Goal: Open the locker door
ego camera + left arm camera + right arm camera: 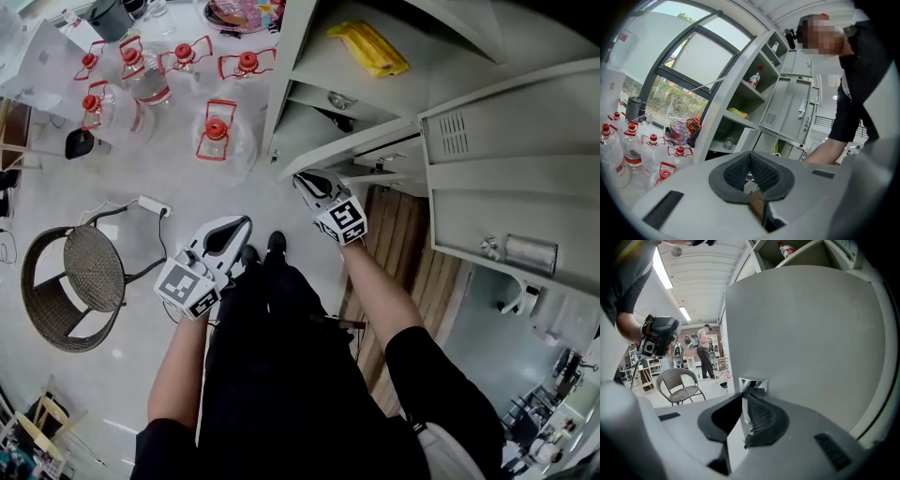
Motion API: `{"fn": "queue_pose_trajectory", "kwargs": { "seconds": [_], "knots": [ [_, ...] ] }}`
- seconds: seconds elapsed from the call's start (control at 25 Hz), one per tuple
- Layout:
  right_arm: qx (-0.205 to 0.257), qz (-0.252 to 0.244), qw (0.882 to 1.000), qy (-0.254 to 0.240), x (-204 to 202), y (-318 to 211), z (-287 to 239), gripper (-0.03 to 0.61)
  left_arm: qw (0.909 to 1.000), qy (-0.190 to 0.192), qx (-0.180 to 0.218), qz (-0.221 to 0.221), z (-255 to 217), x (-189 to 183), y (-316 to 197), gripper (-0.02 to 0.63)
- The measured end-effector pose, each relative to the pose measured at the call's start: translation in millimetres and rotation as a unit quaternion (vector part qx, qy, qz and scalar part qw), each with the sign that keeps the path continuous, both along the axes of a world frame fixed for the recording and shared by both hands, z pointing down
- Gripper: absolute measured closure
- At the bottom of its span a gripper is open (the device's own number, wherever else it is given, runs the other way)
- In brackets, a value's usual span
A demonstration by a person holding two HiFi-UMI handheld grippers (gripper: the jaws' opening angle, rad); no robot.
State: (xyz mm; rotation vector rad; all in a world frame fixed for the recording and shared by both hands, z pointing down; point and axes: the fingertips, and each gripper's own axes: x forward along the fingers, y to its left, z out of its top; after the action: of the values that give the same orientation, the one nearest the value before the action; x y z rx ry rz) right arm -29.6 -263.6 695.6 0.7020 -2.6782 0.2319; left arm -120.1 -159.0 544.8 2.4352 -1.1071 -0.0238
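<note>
Gripping a small shiny handle [752,384] at the edge of the grey locker door [806,333], the right gripper [747,404] has its jaws closed on it. The door fills that view, directly against the tool. It looks like stiff, light sheet metal on hinges. The smooth handle may be slippery but seems the best hold. The left gripper [751,171] hangs well apart, jaws together and empty.

Smooth matt grey painted metal on the locker door [811,333], glossy chrome on its handle [753,384]. The right gripper [744,401] has a smooth matt grey plastic shell and black ribbed rubbery pads [761,420]. Woven wicker chair [89,272] on dark metal frame; water bottles [217,131] clear glossy plastic with red caps; planks [403,244] bare brown wood; pale floor [56,178] smooth, slightly glossy.
</note>
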Motion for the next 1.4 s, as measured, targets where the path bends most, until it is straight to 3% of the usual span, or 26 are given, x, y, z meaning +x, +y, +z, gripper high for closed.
{"fn": "queue_pose_trajectory", "kwargs": {
  "seconds": [0.44, 1.04, 1.4],
  "knots": [
    [0.003, -0.027, 1.000, -0.004, 20.5, 22.4, 1.2, 0.529, 0.9996, -0.018, 0.006, 0.021, -7.9, 21.1, 31.2, 0.597],
    [-0.019, -0.117, 0.993, -0.011, 65.1, 57.7, 3.4, 0.526, 0.9986, -0.020, 0.026, -0.040, -31.9, 109.5, 43.7, 0.597],
    [-0.016, -0.156, 0.987, -0.013, 82.6, 69.1, 2.6, 0.528, 0.9959, -0.029, 0.024, -0.082, -33.0, 126.5, 62.8, 0.597]
  ]
}}
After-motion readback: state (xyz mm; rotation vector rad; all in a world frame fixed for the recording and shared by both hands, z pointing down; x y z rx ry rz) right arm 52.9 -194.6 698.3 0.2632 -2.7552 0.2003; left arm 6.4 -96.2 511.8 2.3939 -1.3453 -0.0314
